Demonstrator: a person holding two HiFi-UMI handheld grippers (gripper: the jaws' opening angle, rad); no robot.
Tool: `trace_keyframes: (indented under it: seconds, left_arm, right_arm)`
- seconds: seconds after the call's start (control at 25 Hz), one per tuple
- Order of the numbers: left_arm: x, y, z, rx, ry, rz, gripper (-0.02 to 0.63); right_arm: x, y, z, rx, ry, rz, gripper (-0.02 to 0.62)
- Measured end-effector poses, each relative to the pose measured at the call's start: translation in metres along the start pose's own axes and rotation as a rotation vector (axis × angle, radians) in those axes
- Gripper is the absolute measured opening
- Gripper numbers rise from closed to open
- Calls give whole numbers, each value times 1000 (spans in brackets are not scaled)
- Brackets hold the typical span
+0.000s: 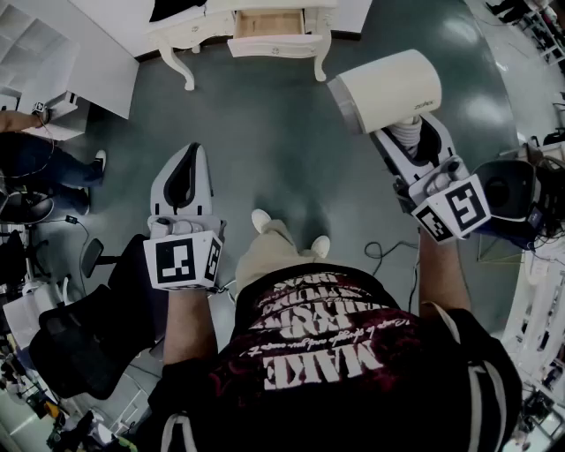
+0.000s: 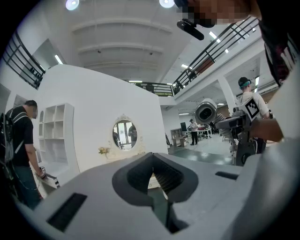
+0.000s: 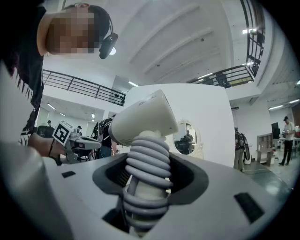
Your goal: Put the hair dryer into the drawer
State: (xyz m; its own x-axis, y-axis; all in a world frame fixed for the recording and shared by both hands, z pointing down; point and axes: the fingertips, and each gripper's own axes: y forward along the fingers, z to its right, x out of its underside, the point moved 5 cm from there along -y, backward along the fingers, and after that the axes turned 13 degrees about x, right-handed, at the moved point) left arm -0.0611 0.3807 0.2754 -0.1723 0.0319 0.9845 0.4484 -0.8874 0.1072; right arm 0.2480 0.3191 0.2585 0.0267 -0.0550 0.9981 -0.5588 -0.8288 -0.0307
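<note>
My right gripper (image 1: 408, 134) is shut on the cream-white hair dryer (image 1: 388, 88), gripping its handle, around which the grey cord (image 3: 146, 168) is coiled. The hair dryer's barrel sticks out past the jaws and points left in the head view. In the right gripper view the hair dryer (image 3: 143, 119) stands upright between the jaws of that gripper (image 3: 147, 164). My left gripper (image 1: 184, 172) is held level at the left, shut and holding nothing (image 2: 152, 161). The open wooden drawer (image 1: 269, 24) of the white dressing table (image 1: 190, 31) lies far ahead across the floor.
A person (image 1: 35, 159) stands at the left beside a white shelf unit (image 1: 53, 53). A black office chair (image 1: 71, 344) is at my lower left. A cable (image 1: 380, 252) lies on the grey-green floor. An oval mirror (image 2: 124, 134) hangs above the dressing table.
</note>
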Motion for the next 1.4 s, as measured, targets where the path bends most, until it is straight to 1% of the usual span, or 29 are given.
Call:
trace_keyframes:
  seconds: [0.12,0.28,0.4,0.52,0.64,0.76,0.84,1.0,1.16,1.4]
  left_arm:
    - [-4,-21,3,-12,-2,-9,5]
    - [-5,-36,-1,10,9,-6,5]
    - [-12,-43,-12,26,20,20,5]
    - [-14,-56,-26,35,35,43,5]
    - [-8,-74,-47,34,29,44,5]
    - [-2,-84,-71,27,13,54,5]
    - [2,-88,-84,36,8,65,5]
    - [8,-92,-101,60,21,81,5]
    - [12,-84,-108,77,8,105,5]
    - [13,-55,-119,87,7,105,5]
  right_arm:
    - [-2,-19,-15,9,-6,0,235]
    - [-4,-28,-34,39,-15,-2,235]
    - [-3,-28,-46,62,2,4,235]
    - [-3,-25,-61,90,28,5,235]
    - [-7,-20,-77,109,66,0,235]
    - [-18,-12,-89,132,67,13,235]
    - [-24,-9,-98,145,76,28,235]
    - [-32,-4,-114,166,72,48,235]
    - [-33,-2,-115,187,50,43,235]
    - [-30,20,-95,203,60,47,235]
